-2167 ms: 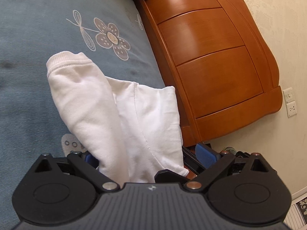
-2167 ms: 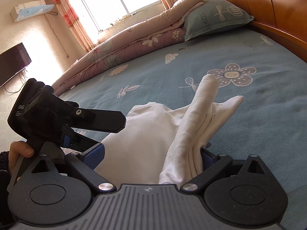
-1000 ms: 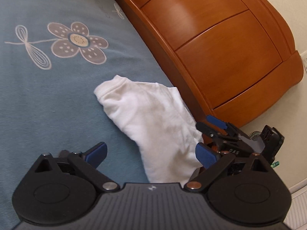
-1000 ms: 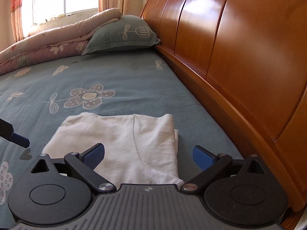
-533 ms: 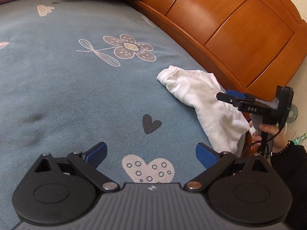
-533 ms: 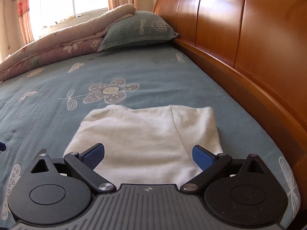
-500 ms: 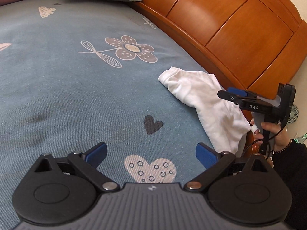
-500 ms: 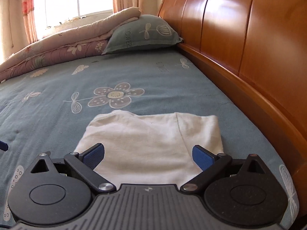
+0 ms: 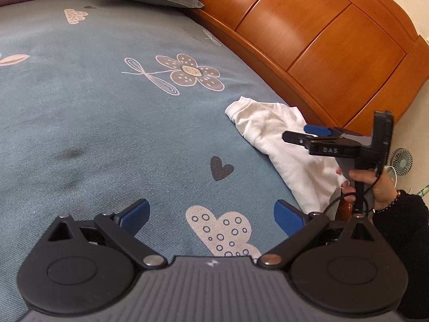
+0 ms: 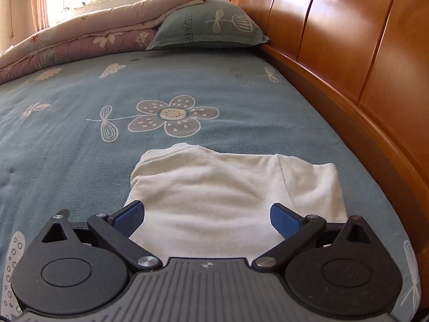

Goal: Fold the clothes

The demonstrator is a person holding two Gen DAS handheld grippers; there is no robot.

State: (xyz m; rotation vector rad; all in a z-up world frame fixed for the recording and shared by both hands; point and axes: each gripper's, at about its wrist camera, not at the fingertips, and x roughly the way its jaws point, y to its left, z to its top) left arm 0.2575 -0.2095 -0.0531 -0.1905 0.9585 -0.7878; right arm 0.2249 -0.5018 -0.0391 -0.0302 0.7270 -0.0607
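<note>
A folded white garment (image 10: 230, 190) lies flat on the blue-grey bed sheet close to the wooden headboard. In the right wrist view my right gripper (image 10: 206, 218) hovers open just over the garment's near edge, nothing between its blue pads. The left wrist view shows the same white garment (image 9: 270, 134) to the right, near the bed's edge. My left gripper (image 9: 211, 213) is open above bare sheet, well left of the garment. The right gripper (image 9: 308, 132) appears there too, held by a hand (image 9: 372, 182) over the garment.
The wooden headboard (image 10: 362, 53) runs along the right side. A grey-green pillow (image 10: 211, 26) and a rolled pink quilt (image 10: 80, 43) lie at the far end of the bed. The patterned sheet (image 9: 93, 107) stretches wide to the left. A small fan (image 9: 401, 161) sits on the floor.
Both grippers let go of the white garment, which now lies folded flat. The left gripper pulled back and left over bare sheet; the right gripper stays open just behind the garment.
</note>
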